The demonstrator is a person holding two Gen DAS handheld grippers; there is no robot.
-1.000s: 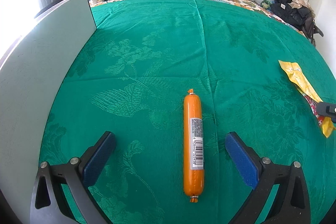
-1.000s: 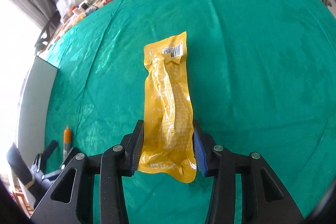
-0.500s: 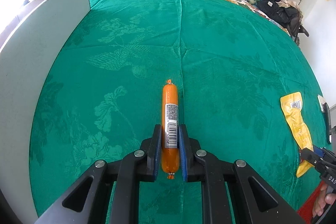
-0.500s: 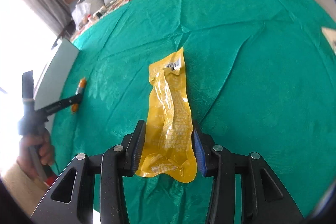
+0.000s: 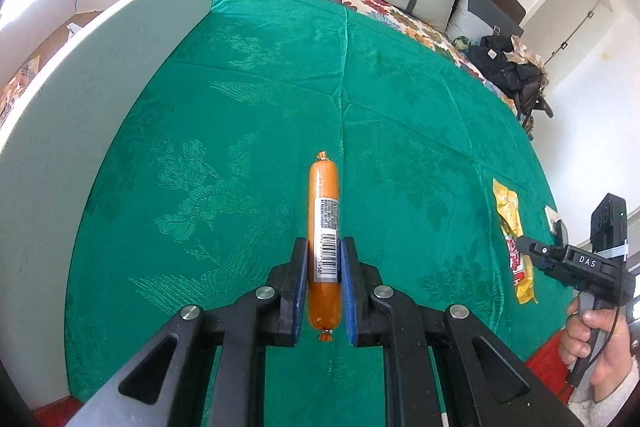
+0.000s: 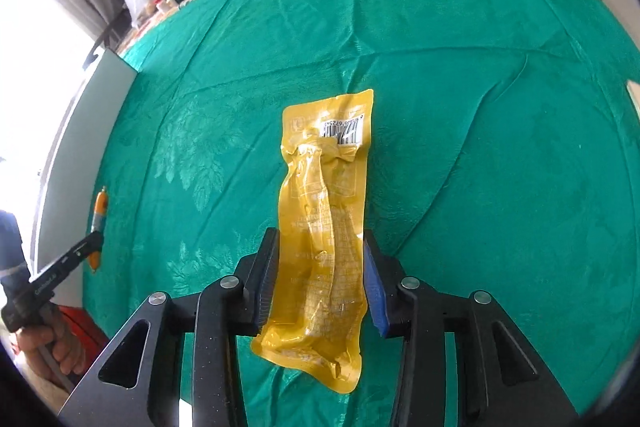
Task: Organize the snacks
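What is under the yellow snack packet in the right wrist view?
Green patterned bedcover shows all round the yellow snack packet, held between the right gripper's closing fingers. The patch directly beneath it is hidden, as is whether it is lifted.

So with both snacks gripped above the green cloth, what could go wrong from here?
1. The left gripper pinches the orange sausage near its rear end, so most of its length sticks out forward; it might pivot or slide out.
2. The right gripper is closing on the yellow pouch, a soft, crinkled pack that could buckle or slip.
3. The white box has a tall wall close on the left; the sausage's protruding tip could catch on it.
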